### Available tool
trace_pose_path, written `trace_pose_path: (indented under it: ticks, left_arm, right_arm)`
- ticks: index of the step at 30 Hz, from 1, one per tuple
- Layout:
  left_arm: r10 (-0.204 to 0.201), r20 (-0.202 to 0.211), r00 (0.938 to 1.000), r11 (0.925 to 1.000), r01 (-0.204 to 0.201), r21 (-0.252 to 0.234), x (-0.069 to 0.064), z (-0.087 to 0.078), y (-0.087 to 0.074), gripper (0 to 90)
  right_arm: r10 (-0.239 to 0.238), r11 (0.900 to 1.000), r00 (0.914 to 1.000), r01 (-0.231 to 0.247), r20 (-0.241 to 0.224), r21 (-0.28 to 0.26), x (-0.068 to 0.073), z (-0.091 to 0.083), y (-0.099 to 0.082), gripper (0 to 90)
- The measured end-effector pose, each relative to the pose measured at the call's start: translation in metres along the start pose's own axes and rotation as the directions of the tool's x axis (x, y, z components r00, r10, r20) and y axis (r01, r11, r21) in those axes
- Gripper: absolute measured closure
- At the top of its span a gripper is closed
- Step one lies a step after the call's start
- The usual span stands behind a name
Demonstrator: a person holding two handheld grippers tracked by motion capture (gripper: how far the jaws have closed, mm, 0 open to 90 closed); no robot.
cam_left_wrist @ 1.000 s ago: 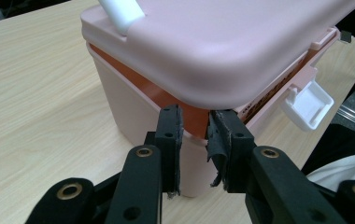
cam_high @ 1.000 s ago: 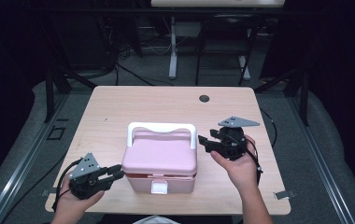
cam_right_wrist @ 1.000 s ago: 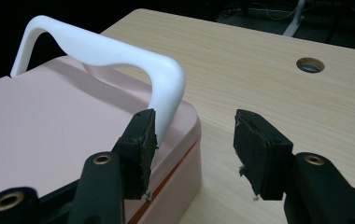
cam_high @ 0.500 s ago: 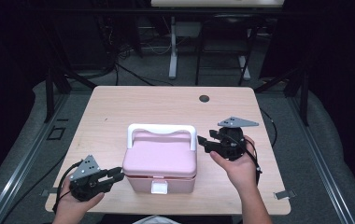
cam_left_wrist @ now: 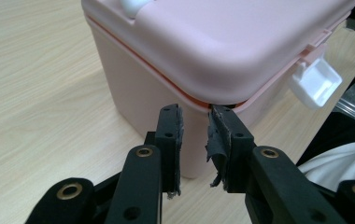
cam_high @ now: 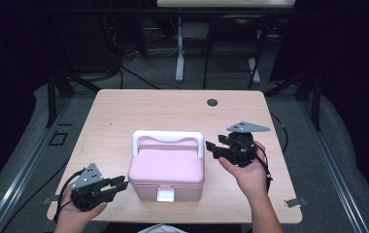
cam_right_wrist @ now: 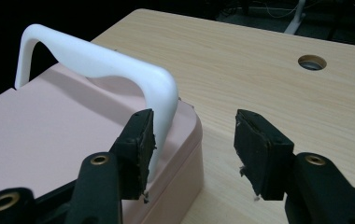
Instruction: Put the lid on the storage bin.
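Observation:
A pink lidded box (cam_high: 165,167) with a white handle (cam_high: 168,137) upright and a white front latch (cam_high: 165,195) sits on the near middle of the table. My left gripper (cam_high: 123,183) lies low at the box's front left corner. In the left gripper view the left gripper (cam_left_wrist: 195,112) is open by a narrow gap, with its tips just short of the corner under the lid's rim (cam_left_wrist: 203,100) and nothing between them. My right gripper (cam_high: 211,148) stands wide open at the box's right side. One pad (cam_right_wrist: 140,140) sits by the handle's (cam_right_wrist: 96,56) right leg.
The light wooden table (cam_high: 124,116) has a round cable hole (cam_high: 212,102) near its far edge. Bare tabletop lies behind and to both sides of the box. Dark floor, cables and stand legs surround the table. A white cloth (cam_left_wrist: 344,158) shows beyond the near edge.

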State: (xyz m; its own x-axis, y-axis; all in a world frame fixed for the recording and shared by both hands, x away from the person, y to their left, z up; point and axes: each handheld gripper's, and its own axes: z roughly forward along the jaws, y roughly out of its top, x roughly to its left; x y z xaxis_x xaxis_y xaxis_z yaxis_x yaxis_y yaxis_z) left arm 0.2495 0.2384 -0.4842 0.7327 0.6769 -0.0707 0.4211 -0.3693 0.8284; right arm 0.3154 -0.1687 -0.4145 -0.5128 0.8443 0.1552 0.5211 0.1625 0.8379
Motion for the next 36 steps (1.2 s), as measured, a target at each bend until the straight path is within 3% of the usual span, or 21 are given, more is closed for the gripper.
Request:
trace_pose_path:
  ticks: [7, 36]
  left_arm:
    - [-0.049, 0.005, 0.9988, 0.9987, 0.049, -0.017, 0.008, -0.004, -0.002, 72.7]
    - [-0.094, -0.040, 0.9948, 0.9954, 0.093, -0.021, 0.030, -0.005, 0.000, 53.0]
  right_arm:
    - [-0.001, 1.0000, 1.0000, 0.001, 0.002, -0.003, -0.001, -0.002, 0.000, 47.3]
    - [-0.013, 0.9998, 0.9999, 0.013, 0.011, 0.014, 0.000, -0.003, -0.002, 46.7]
